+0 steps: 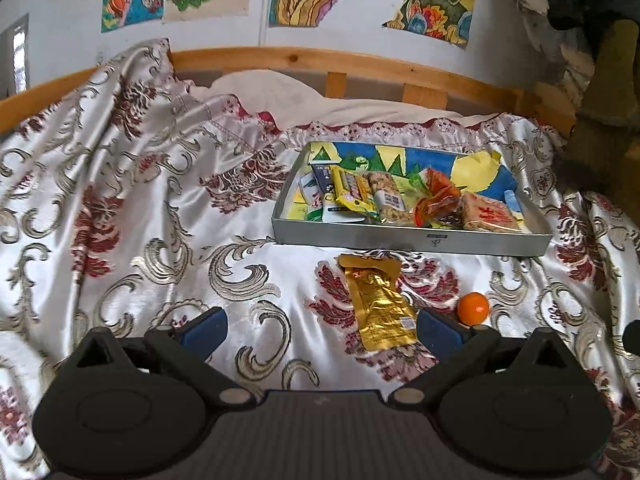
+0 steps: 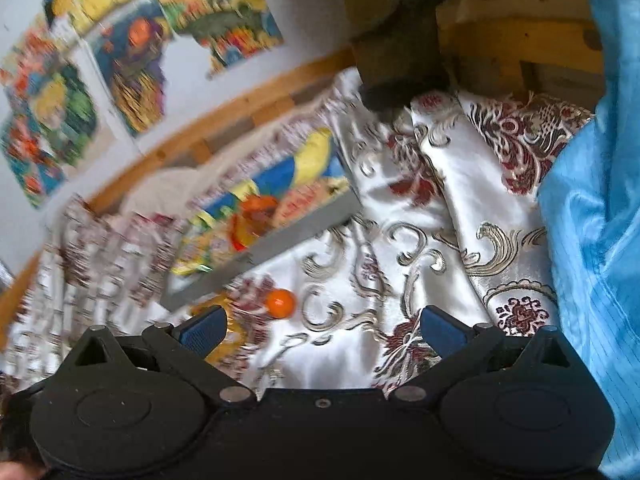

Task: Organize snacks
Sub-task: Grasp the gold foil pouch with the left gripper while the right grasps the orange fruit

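A grey tray (image 1: 412, 240) with a colourful paper lining sits on the bed and holds several snack packets (image 1: 384, 196). A gold snack packet (image 1: 380, 308) lies on the bedspread in front of the tray. A small orange ball-shaped snack (image 1: 473, 307) lies to its right. My left gripper (image 1: 322, 330) is open and empty, just short of the gold packet. My right gripper (image 2: 324, 330) is open and empty above the bedspread. In the blurred right wrist view the orange ball (image 2: 280, 302) lies ahead to the left, beside the tray (image 2: 280, 240), with the gold packet (image 2: 232, 332) partly behind the left finger.
The bedspread (image 1: 160, 220) is white satin with red and silver patterns and is creased. A wooden headboard (image 1: 320, 60) and a wall with posters stand behind. Blue cloth (image 2: 592, 200) hangs at the right. A dark object (image 2: 400, 60) stands at the bed's far corner.
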Available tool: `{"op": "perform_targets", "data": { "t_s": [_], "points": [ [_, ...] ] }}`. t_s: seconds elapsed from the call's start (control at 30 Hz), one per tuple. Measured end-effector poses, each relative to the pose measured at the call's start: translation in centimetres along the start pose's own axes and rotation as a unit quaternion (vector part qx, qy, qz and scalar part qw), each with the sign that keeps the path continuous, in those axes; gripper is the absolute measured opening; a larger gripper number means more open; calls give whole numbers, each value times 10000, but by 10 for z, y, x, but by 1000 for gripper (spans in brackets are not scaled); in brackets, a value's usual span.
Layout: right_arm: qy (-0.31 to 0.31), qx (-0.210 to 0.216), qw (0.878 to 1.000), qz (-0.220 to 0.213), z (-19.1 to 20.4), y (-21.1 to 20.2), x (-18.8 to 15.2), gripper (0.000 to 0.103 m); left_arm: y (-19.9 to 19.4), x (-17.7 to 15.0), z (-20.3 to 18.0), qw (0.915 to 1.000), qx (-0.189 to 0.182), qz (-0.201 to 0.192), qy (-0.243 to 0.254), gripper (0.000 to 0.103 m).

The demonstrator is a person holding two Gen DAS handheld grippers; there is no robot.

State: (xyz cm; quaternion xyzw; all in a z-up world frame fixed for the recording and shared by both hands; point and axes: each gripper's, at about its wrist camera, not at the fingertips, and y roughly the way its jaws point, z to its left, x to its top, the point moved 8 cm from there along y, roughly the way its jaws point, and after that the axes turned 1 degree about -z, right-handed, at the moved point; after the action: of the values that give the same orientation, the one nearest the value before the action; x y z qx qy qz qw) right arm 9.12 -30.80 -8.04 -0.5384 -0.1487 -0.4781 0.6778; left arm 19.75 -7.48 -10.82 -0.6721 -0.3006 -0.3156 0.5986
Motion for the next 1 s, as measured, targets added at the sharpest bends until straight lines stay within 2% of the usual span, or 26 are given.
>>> {"op": "perform_targets", "data": {
  "t_s": [0.17,0.33,0.5,0.6,0.7,0.83,1.0],
  "points": [
    [-439,5,9988,213,14,34,7,102,23,3,6,9999,-119,-47,30,103],
    [-1254,33,9920,127,28,64,14,102,45,7,-8,9982,-310,-109,509,103],
    [-2031,201,9788,170,37,101,12,102,66,8,-27,9940,-629,16,892,103],
    [-2599,-16,9656,98,32,117,9,102,78,8,-33,9925,-796,148,919,103],
    [-2773,-104,9606,119,24,128,9,102,86,7,-37,9902,-1052,357,847,102],
    [-2793,286,9594,273,23,139,6,102,98,3,-42,9863,-1318,691,713,98],
    [-3322,656,9401,387,39,142,-7,96,107,3,-47,9851,-1243,915,759,91]
  ]
}}
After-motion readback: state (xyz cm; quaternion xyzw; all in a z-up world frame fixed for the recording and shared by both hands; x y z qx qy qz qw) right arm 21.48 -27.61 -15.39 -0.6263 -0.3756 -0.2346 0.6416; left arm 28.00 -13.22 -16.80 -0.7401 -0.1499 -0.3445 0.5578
